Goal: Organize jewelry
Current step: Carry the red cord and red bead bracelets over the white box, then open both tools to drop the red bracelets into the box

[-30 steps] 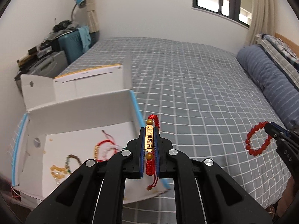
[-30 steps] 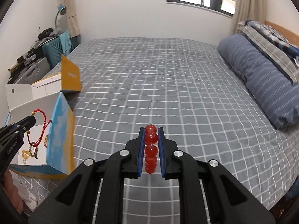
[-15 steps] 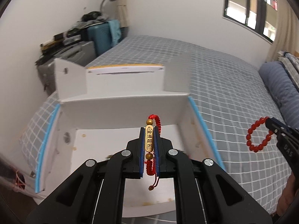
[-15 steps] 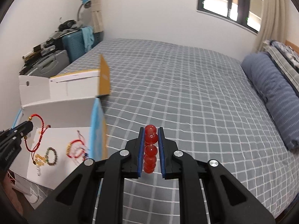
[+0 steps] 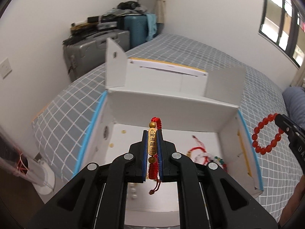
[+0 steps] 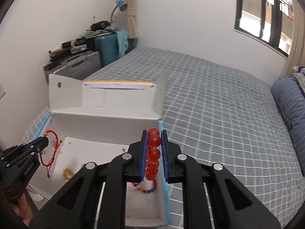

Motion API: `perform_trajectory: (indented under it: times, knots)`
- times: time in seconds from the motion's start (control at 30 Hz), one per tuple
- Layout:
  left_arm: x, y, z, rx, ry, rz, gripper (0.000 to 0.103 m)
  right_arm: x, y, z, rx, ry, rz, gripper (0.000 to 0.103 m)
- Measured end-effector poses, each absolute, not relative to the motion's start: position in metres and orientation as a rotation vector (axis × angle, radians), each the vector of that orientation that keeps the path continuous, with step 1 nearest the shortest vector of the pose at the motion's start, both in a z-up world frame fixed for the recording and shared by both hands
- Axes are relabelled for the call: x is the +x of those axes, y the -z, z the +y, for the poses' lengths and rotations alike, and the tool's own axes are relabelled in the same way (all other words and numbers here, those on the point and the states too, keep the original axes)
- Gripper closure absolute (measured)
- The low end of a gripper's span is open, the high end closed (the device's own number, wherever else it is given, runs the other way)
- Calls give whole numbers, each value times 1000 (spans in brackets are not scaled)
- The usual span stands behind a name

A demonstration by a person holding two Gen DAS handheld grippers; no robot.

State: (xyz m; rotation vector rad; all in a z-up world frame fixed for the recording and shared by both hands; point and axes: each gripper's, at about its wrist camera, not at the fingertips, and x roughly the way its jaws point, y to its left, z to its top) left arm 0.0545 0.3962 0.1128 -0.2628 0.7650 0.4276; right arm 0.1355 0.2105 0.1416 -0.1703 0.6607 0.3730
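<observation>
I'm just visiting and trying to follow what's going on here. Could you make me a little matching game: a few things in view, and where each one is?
Things:
1. red cord bracelet
2. red bead bracelet
3. white box
4. blue lamp

Places:
A. on the checked bed
B. clamped in the right hand-held gripper
C. by the far wall
D. clamped in the left hand-held gripper

Pairs: 1-D, 2-B, 3-A, 4-C

Left gripper (image 5: 152, 148) and right gripper (image 6: 154, 152): black plastic linkage arms, silver round screws at the pivots, blue pads lining the fingers (image 5: 145, 152); white lettering on one side.
</observation>
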Motion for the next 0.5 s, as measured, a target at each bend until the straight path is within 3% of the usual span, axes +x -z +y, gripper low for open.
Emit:
perform_trajectory:
  times: [0.5]
  knots:
    - [72,-72,428,-300,-422,858,95,168,-64,270,-184,-398,868,90]
